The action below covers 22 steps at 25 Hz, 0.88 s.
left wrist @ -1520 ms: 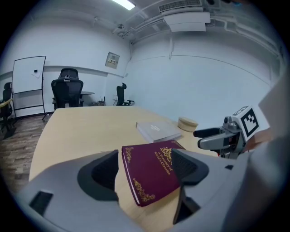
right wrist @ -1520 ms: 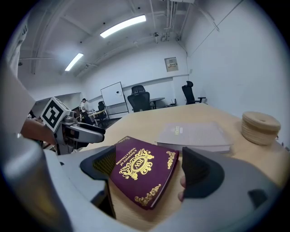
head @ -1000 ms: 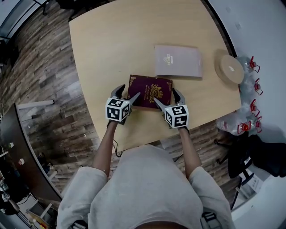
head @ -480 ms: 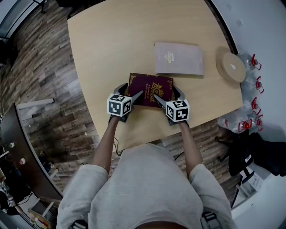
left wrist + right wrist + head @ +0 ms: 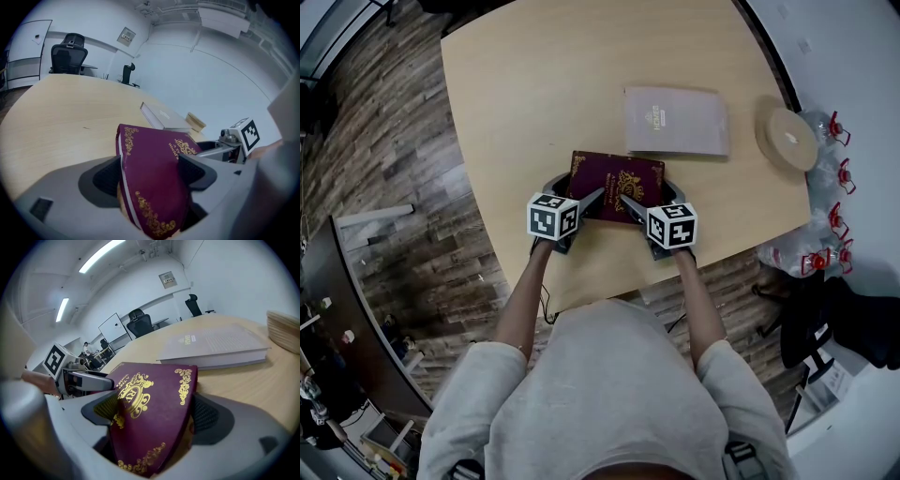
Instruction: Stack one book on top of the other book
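The maroon book (image 5: 617, 176) lies flat on the table (image 5: 534, 75), just beside the grey book (image 5: 675, 122). One near corner sits between the spread jaws of the left gripper (image 5: 575, 187). The other sits inside the right gripper (image 5: 649, 194), whose jaws have just been opening wide.

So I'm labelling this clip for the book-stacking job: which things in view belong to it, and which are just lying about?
Part of the job:
- maroon book, nearest the person
- grey book, lying flat just beyond it

Just lying about:
- round beige roll near the table's edge
- red-capped bottles beside the table
- black office chair in the background
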Motion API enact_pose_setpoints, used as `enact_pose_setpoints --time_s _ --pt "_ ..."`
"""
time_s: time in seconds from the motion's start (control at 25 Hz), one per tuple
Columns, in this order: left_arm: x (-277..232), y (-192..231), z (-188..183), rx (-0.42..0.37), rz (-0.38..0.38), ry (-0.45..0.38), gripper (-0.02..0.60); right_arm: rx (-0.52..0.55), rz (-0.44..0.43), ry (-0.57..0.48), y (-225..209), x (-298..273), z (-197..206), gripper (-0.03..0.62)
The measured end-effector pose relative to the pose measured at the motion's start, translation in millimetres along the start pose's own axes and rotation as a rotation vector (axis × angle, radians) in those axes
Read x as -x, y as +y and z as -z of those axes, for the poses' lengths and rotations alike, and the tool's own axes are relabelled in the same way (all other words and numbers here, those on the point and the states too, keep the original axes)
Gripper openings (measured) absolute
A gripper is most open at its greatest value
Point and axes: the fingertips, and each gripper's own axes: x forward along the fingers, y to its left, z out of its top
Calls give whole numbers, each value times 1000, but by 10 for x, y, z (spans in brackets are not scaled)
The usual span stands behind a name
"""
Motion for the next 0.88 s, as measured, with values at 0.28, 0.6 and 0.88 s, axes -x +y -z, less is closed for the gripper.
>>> enact_pose_setpoints --time_s 0.28,0.6,0.88 --pt "-7 -21 7 -11 -20 3 383 -6 10 -6 24 -19 13 480" --pt "-16 -28 -6 2 -57 1 388 -14 41 8 29 -25 10 482" --pt "-17 -42 -33 -10 -93 -8 388 -19 75 17 25 -12 0 482"
